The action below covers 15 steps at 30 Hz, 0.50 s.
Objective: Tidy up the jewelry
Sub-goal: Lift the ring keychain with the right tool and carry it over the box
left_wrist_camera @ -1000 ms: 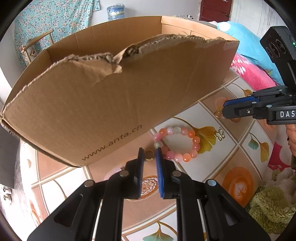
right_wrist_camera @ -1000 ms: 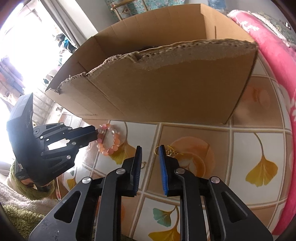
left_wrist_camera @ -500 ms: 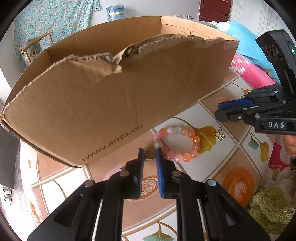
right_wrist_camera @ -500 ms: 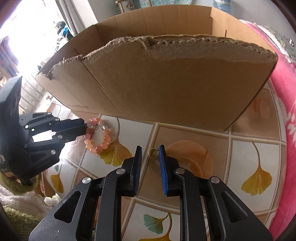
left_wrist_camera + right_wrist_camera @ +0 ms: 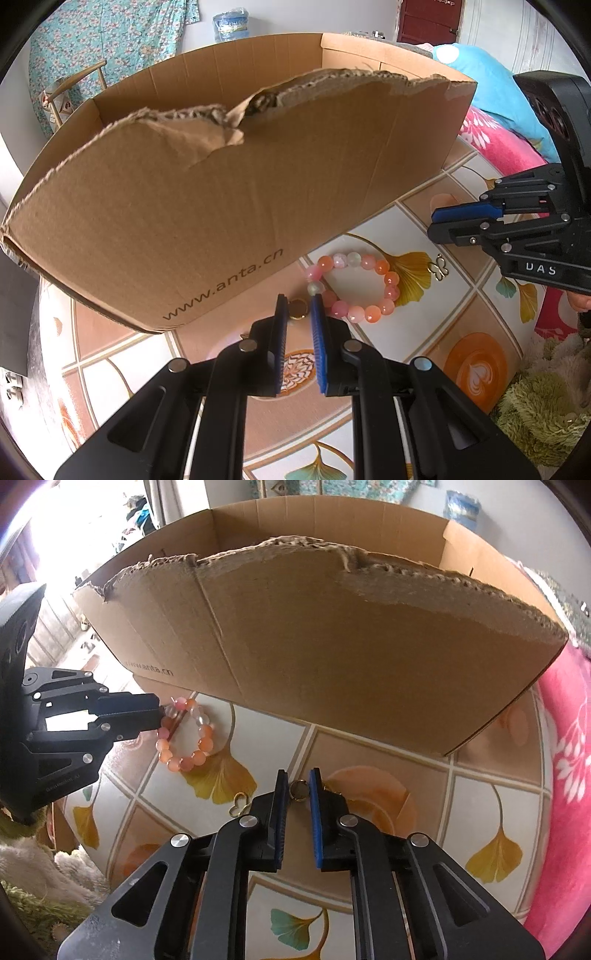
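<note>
My left gripper (image 5: 298, 300) is shut on a small gold ring (image 5: 298, 309), right beside a pink and orange bead bracelet (image 5: 390, 278) that lies on the patterned table cover. In the right wrist view the left gripper (image 5: 157, 716) reaches the bracelet (image 5: 184, 764) from the left. My right gripper (image 5: 298, 775) is closing around another gold ring (image 5: 300, 789) with a bit of gold trailing behind its right finger; a sliver of space still shows beside the ring. A gold butterfly charm (image 5: 439, 269) lies loose near the right gripper (image 5: 434, 225).
A large open cardboard box (image 5: 240, 206) with a torn near wall stands just behind the jewelry and fills the back of both views (image 5: 351, 657). A pink blanket (image 5: 569, 775) borders the table on one side, a green fluffy fabric (image 5: 535, 406) on the other.
My right gripper shifted sideways and rolled, bringing the gold ring between its fingers, and its jaws have narrowed. The left gripper and its ring have stayed put.
</note>
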Each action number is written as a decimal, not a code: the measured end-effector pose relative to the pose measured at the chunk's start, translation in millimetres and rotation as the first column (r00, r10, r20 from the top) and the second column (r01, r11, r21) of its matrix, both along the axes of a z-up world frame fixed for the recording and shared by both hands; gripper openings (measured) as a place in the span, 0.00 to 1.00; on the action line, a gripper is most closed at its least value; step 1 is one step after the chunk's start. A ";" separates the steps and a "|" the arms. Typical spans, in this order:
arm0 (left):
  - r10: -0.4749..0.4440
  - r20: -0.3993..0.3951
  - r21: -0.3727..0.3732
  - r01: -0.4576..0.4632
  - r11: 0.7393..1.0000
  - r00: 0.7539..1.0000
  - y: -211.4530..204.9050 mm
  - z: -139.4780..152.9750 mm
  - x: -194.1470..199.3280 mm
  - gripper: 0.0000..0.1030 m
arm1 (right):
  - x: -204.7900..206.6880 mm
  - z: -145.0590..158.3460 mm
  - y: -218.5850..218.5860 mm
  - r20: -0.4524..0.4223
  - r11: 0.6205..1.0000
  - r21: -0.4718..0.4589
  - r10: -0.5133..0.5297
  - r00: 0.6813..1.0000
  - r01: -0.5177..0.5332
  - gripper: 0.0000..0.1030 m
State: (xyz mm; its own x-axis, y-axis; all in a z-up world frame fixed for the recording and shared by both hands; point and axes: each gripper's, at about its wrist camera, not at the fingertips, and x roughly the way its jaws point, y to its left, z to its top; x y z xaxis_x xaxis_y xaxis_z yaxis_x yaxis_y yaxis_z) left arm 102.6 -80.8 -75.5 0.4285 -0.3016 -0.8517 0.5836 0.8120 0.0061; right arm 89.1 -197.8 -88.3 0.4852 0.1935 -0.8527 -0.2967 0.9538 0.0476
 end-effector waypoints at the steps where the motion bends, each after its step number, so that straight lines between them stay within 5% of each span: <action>1: 0.000 -0.001 0.000 0.000 1.000 1.000 0.1 0.0 -0.1 0.12 | -1.2 -0.3 0.5 0.002 1.000 0.000 -0.001 1.000 0.001 0.09; 15: 0.002 0.003 -0.001 -0.002 1.000 1.000 -0.8 0.6 -0.1 0.12 | -18.8 14.1 -2.8 0.038 1.000 0.008 0.003 0.999 -0.003 0.08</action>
State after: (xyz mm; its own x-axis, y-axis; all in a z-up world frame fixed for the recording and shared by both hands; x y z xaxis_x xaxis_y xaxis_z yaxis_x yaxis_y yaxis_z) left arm 102.5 -81.6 -74.8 0.4315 -0.3016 -0.8502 0.5822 0.8130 0.0070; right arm 70.4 -200.6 -74.3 0.5167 0.2017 -0.8321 -0.3016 0.9524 0.0437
